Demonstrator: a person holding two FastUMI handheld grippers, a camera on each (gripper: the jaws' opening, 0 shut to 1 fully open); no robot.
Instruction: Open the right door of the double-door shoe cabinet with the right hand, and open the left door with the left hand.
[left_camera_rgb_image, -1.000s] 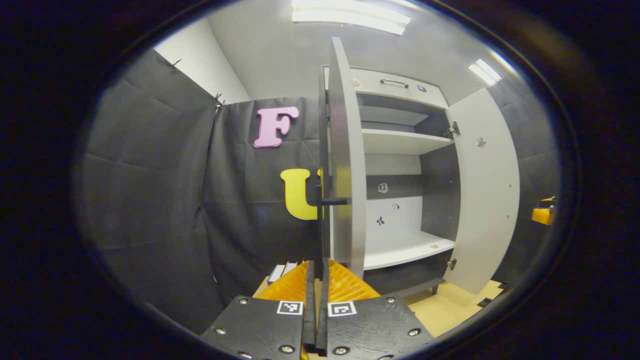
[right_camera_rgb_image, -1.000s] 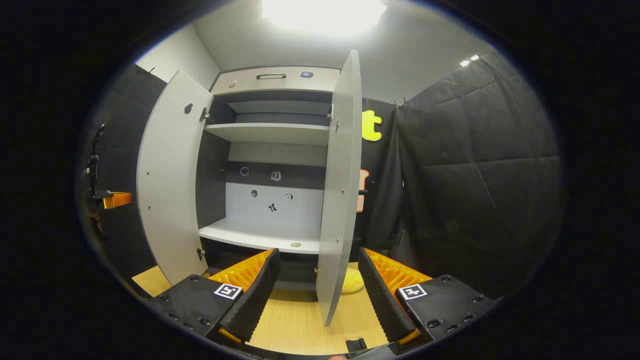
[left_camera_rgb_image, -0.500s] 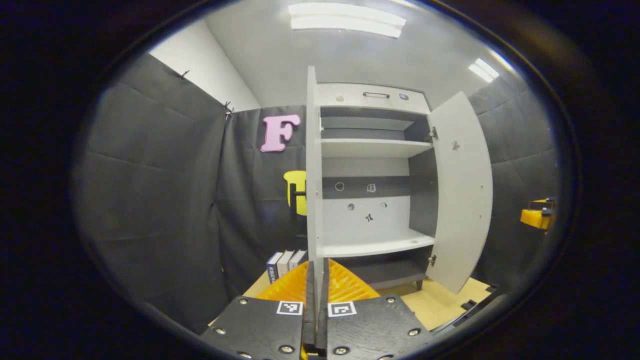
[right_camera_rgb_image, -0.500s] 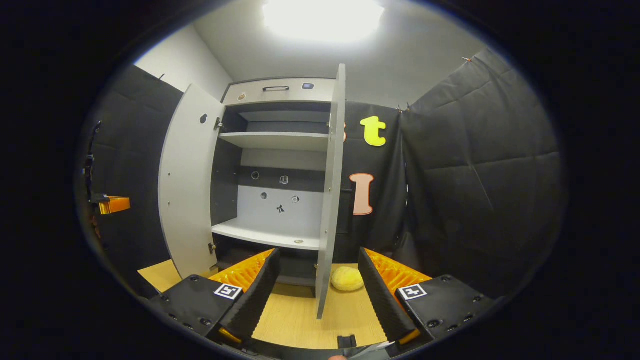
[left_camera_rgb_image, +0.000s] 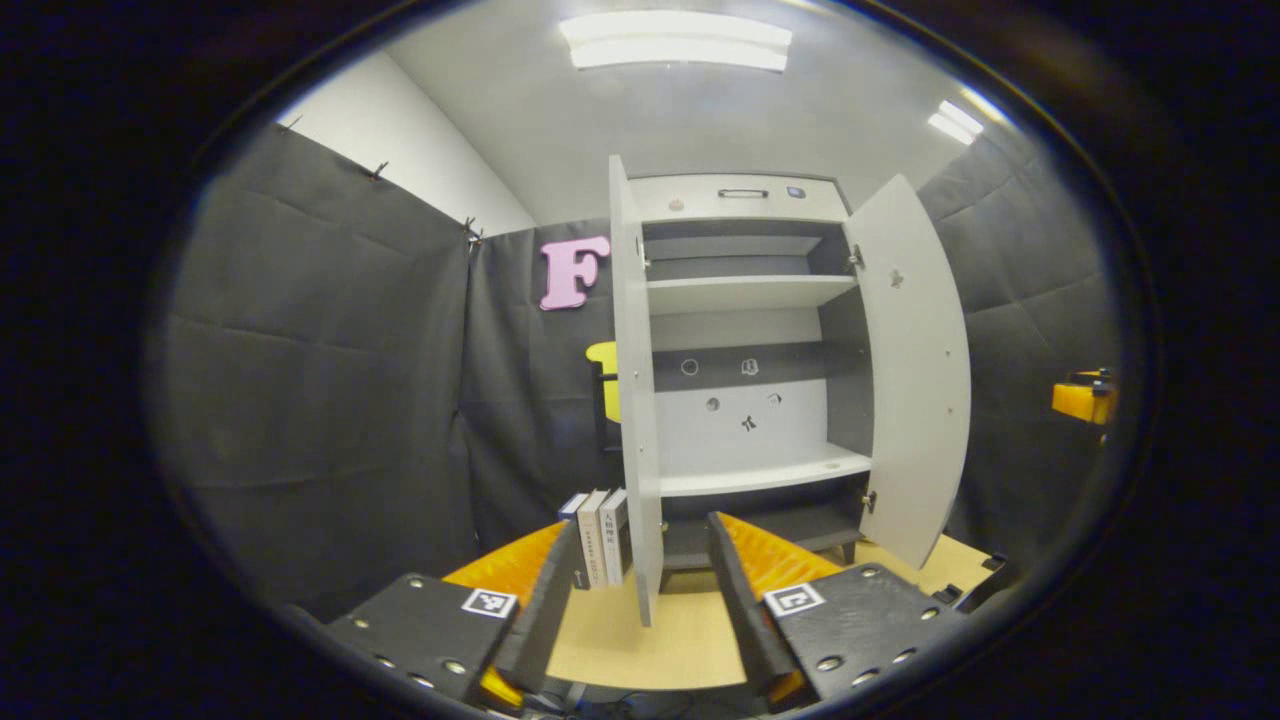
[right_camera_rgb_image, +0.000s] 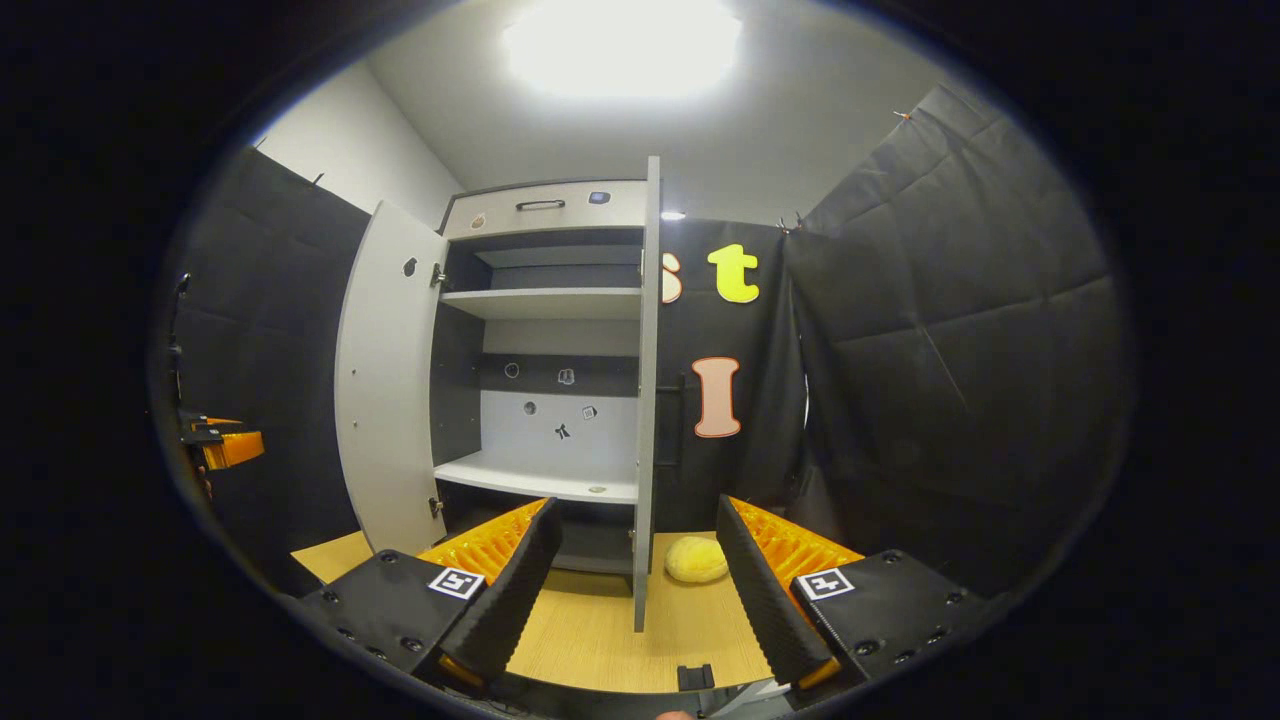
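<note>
Left gripper view: left tool (left_camera_rgb_image: 632, 580) released, fingers spread, gripping nothing, set just before the edge of the left door (left_camera_rgb_image: 632, 400). Shoe cabinet (left_camera_rgb_image: 745, 195) at the back of the tabletop (left_camera_rgb_image: 640, 650), both doors swung wide, shelves bare (small stickers on the rear panel). Right door (left_camera_rgb_image: 915, 370) angled outward. Three books (left_camera_rgb_image: 598, 530) upright beside the cabinet.

Right gripper view: right tool (right_camera_rgb_image: 632, 565) released, fingers apart, gripping nothing, facing the right door's edge. Yellow plush item (right_camera_rgb_image: 696, 560) on the tabletop, near the door.
</note>
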